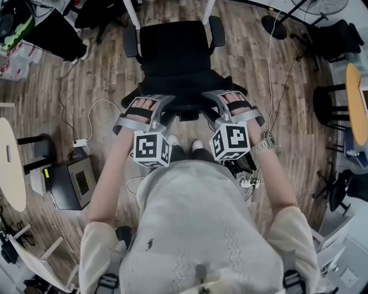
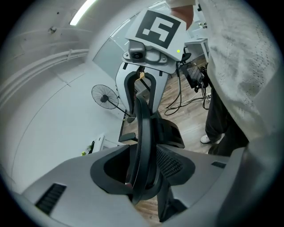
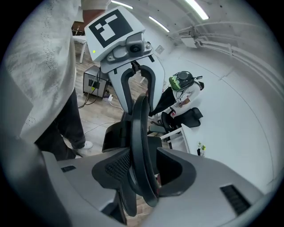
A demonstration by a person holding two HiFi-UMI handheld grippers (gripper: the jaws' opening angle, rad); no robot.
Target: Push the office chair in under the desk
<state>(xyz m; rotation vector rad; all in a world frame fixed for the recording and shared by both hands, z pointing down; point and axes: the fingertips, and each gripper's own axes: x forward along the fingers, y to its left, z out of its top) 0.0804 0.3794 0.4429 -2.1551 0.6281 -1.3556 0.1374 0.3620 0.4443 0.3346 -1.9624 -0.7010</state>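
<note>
The head view alone gives the layout. The chair (image 1: 172, 54) stands straight ahead of the person, its back toward them. Its seat reaches between 2 white legs (image 1: 134, 14) at the top edge, and whether a desktop lies over them cannot be told. The left gripper (image 1: 160, 108) and right gripper (image 1: 219, 106) sit side by side at the top edge of the chair's back.

Only the gripper views show the jaws. In each, the black rim (image 2: 144, 146) of the back stands upright between the 2 jaws. They are spread wider than the rim, with a dark gap beside it, so neither gripper clamps it. Each gripper view also looks across at the other gripper astride the same rim. The left gripper view adds a fan (image 2: 104, 95) against a white wall. The right gripper view adds a seated person (image 3: 182, 93) by a white table (image 3: 188, 137).

Around the chair lies wooden floor (image 1: 253, 63). A cable (image 1: 269, 69) runs down its right side. To the left, a power strip (image 1: 80, 142) lies near a black box (image 1: 72, 184). The person's shoes (image 1: 197, 145) stand just behind the chair's base.

Both forearms reach forward and down. The left hand (image 1: 140, 108) and right hand (image 1: 237, 105) are each strapped to a handle, with the cubes (image 1: 152, 149) nearest the body.
</note>
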